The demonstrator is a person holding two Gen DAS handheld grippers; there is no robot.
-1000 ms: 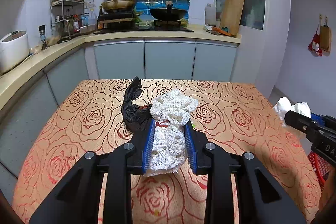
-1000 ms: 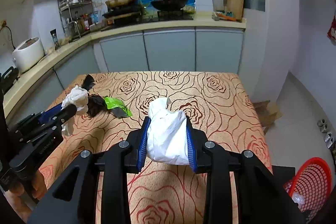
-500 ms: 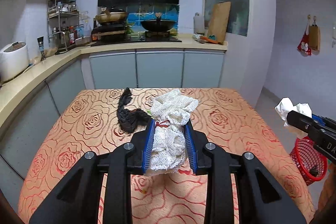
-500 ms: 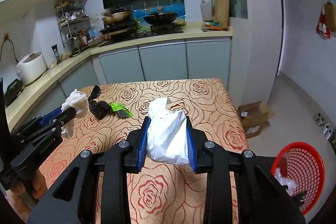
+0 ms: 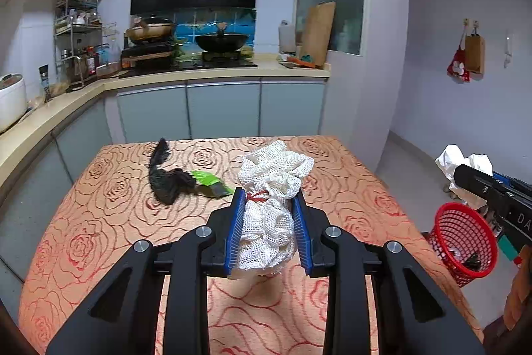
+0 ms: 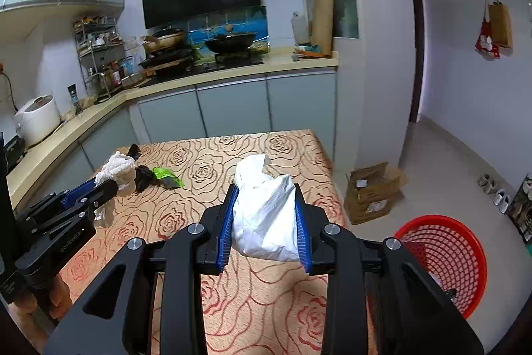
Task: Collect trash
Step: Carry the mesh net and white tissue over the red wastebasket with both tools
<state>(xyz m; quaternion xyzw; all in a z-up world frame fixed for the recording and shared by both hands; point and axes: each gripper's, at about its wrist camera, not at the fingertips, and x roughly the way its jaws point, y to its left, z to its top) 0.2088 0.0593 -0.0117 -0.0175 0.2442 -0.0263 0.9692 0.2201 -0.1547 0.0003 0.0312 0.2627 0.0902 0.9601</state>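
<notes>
Beyond the right edge of the surface (image 6: 289, 152), on the floor: red basket (image 6: 442, 258). Keep left hand-held gripper (image 5: 268, 222) clamped on mesh bundle (image 5: 271, 188), right hand-held gripper (image 6: 264, 222) on white bag (image 6: 266, 215); release only above basket.

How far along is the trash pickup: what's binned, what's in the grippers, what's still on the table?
Done: the red basket on the floor already holds a few scraps. In hand: the left gripper is shut on a white mesh wad; the right gripper is shut on a white bag; neither is over the basket yet. Left: a black scrap and a green wrapper on the table.
</notes>
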